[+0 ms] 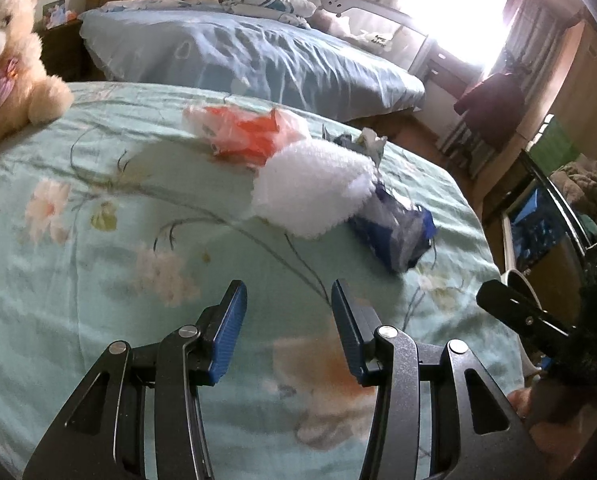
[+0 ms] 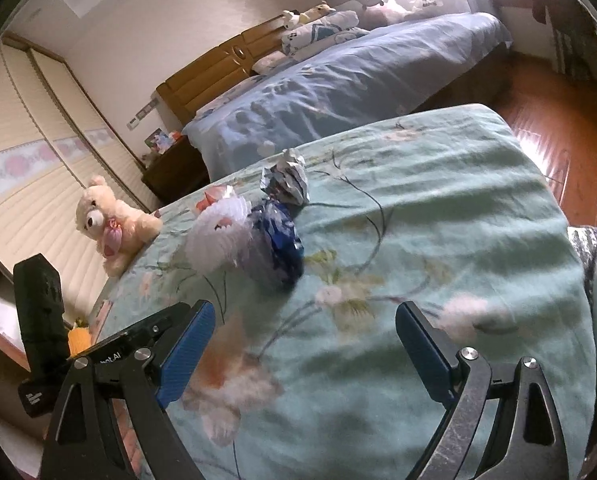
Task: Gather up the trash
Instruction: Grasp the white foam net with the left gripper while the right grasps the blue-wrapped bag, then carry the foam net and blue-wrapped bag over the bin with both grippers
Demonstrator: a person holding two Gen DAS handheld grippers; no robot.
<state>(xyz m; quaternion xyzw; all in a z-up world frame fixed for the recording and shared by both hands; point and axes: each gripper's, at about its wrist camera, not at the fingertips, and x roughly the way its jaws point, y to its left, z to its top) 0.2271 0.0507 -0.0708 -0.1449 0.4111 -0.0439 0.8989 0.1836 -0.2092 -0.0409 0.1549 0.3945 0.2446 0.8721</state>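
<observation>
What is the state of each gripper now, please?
Left gripper: open, holding nothing.
Right gripper: open wide, holding nothing.

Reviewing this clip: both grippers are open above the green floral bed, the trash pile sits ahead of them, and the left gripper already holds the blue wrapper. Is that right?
Not quite. The left gripper holds nothing: the left wrist view shows its jaws open and empty, with the blue wrapper lying on the green floral bed ahead. The rest stands: the right gripper is open too, short of the trash pile.
</observation>
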